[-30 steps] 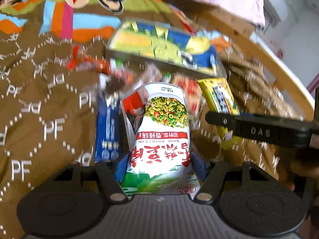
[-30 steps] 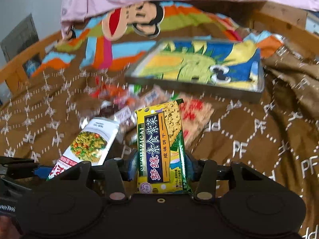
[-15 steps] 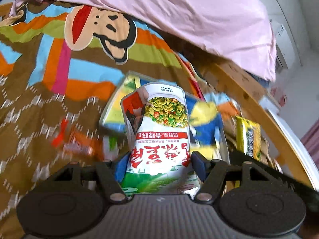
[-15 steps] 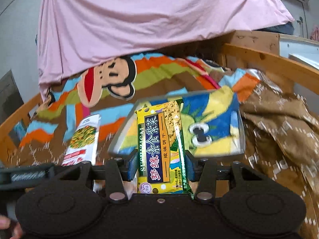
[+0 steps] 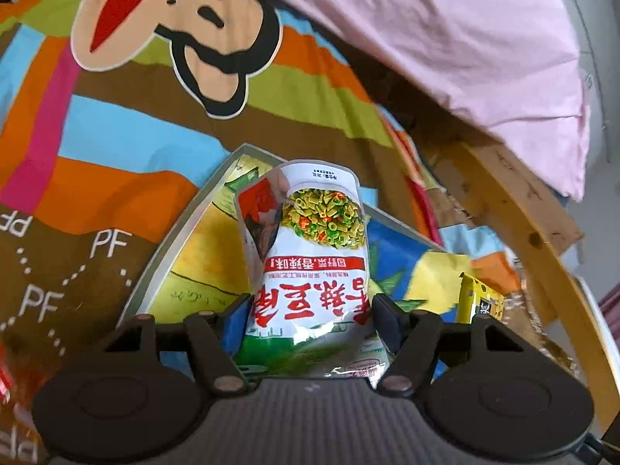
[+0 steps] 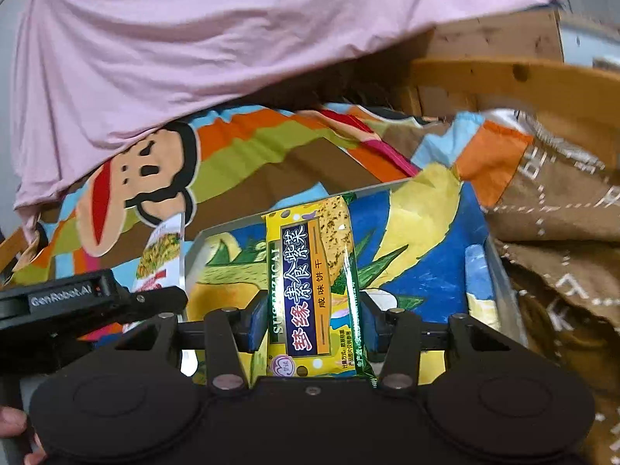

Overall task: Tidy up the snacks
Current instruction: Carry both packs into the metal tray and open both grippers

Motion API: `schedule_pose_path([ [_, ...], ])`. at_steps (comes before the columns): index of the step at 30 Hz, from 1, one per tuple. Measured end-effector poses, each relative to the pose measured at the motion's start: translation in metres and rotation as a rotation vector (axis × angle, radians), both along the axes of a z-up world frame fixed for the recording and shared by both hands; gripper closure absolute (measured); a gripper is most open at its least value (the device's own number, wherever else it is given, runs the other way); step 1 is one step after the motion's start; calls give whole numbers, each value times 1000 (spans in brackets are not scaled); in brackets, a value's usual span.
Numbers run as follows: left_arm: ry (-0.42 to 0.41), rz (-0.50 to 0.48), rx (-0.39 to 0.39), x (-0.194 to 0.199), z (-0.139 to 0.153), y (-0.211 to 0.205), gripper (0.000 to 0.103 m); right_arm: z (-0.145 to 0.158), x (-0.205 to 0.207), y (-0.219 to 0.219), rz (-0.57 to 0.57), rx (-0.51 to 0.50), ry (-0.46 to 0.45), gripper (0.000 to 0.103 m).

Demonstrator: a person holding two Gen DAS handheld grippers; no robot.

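Here the left gripper [image 5: 306, 317] jaws clamp a white pouch [image 5: 310, 255], the right gripper [image 6: 312, 319] jaws a yellow packet [image 6: 310, 283].

The white snack bag [image 5: 310, 263] hides the tray's [image 5: 170, 255] middle — far rim too.

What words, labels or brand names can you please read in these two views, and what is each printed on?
"PF": repeated on the brown blanket.
"GenRobot.AI": on the left hand-held gripper.
"SUSHIZICAI": on the yellow cracker packet, beside Chinese characters.
White snack pouch: large red Chinese characters, seen upside down; small print unreadable.
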State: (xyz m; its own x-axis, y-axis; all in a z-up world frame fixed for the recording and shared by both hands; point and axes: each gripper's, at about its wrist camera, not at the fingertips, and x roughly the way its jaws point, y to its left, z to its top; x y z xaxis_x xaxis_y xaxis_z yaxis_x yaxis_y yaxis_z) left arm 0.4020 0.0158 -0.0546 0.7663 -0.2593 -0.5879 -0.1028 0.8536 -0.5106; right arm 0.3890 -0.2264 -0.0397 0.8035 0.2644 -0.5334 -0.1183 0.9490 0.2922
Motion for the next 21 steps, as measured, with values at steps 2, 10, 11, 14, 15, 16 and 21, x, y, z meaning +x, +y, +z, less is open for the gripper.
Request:
schedule_pose_path([
  [2,20,-6,24,10,-9,-2,32,-10,10,2,-10,7,17,54],
  [10,84,-10,87,24,-31,-9,31,-43,22,15,-3,-52,99,54],
  [11,88,-10,94,25,-32,-10,31,-45,21,16,-3,-62,102,54],
  [14,97,-9,113,24,-32,-12,28,-49,21,15,-9,-63,107,53],
  [15,104,-11,119,24,-32,-13,26,-49,20,15,-7,-62,105,52],
  [16,114,-13,125,24,-33,-14,24,-49,19,14,-7,-65,104,51],
  [21,138,5,120,20,-37,-12,19,-46,17,12,-11,-74,97,39],
])
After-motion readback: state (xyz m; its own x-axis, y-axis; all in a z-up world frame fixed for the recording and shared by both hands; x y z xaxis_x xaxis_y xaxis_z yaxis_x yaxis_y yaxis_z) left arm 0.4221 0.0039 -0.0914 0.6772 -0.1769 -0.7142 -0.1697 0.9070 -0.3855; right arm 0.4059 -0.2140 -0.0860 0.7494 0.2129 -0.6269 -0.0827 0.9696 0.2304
